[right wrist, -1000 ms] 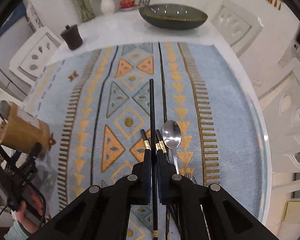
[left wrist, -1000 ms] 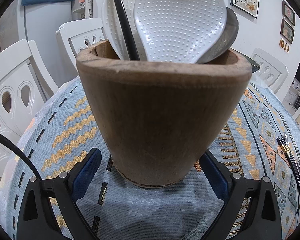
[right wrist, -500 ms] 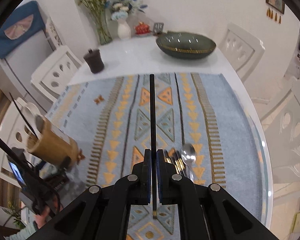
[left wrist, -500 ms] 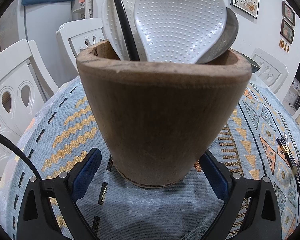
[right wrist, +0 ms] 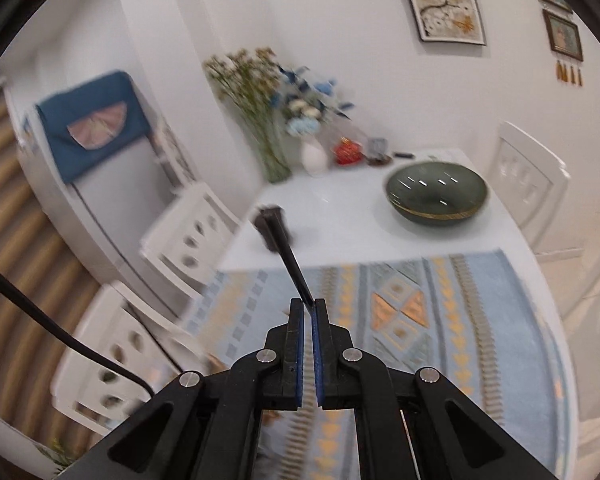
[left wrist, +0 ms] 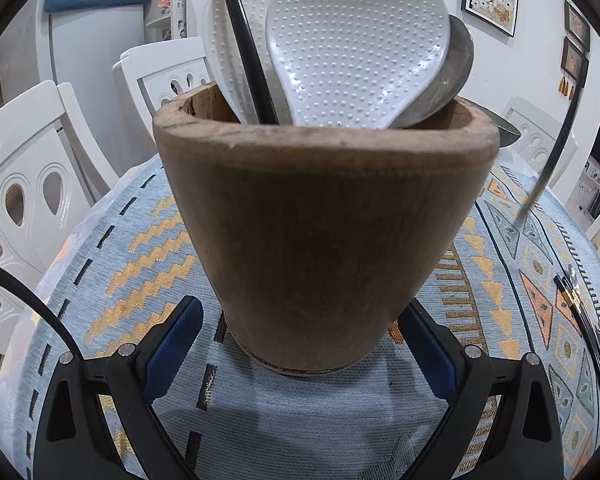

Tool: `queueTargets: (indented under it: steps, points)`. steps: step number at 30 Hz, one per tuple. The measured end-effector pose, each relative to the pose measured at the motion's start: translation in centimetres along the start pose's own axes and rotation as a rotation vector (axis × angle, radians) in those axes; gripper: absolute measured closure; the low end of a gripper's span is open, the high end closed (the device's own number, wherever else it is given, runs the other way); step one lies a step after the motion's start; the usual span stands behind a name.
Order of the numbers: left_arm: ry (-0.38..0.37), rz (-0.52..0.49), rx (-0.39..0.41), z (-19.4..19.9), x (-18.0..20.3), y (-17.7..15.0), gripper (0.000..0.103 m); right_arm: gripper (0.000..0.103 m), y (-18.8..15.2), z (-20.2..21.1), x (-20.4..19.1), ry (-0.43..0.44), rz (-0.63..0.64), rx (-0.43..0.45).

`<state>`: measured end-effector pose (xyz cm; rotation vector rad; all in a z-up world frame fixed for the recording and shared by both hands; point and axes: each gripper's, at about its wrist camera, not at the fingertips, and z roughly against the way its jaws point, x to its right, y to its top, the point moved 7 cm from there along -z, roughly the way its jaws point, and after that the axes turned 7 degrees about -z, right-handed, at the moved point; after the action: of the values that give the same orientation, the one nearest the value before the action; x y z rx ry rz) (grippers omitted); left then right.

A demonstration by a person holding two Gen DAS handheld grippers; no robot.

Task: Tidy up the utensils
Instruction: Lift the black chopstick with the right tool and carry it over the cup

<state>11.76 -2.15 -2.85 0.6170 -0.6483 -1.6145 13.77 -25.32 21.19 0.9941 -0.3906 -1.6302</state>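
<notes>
Nearby, white chairs (left wrist: 40, 184); green bowl (right wrist: 436, 196) beyond.

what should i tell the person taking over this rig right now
Left tongs: open, fingers on either side of the base of the brown wooden utensil pot, not clamped.
Right tongs: shut on one thin black chopstick, raised above the blue patterned tablecloth; the view is motion-blurred.
In the pot: two white dimpled rice paddles, a grey metal spoon bowl behind them, and one black stick.
On the cloth at the right edge of the left view: more black gold-banded chopsticks.
Left: drop the held chopstick into the pot, then fetch the rest.
</notes>
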Motion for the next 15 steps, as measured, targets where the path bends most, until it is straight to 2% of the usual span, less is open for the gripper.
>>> queueTargets:
  steps: [5, 9, 12, 14, 15]
  points:
    - [0.000, 0.001, 0.001, 0.0, 0.0, 0.0, 0.004, 0.100, 1.6, 0.3, -4.1, 0.113, -0.006, 0.003]
    - [-0.001, 0.001, 0.002, 0.1, 0.0, 0.0, 0.004, 0.100, 1.4, 0.2, -6.9, 0.154, 0.028, -0.002]
    - [-0.003, 0.002, 0.001, 0.2, 0.0, 0.0, 0.004, 0.100, 1.0, -0.8, -7.4, 0.121, 0.072, -0.013]
    - [-0.005, 0.003, 0.000, 0.2, -0.1, 0.0, 0.004, 0.099, 0.5, -2.2, -6.5, 0.086, 0.074, -0.053]
    - [-0.005, 0.004, 0.000, 0.2, -0.1, 0.0, 0.004, 0.096, -0.1, -3.6, -5.8, 0.072, 0.071, -0.100]
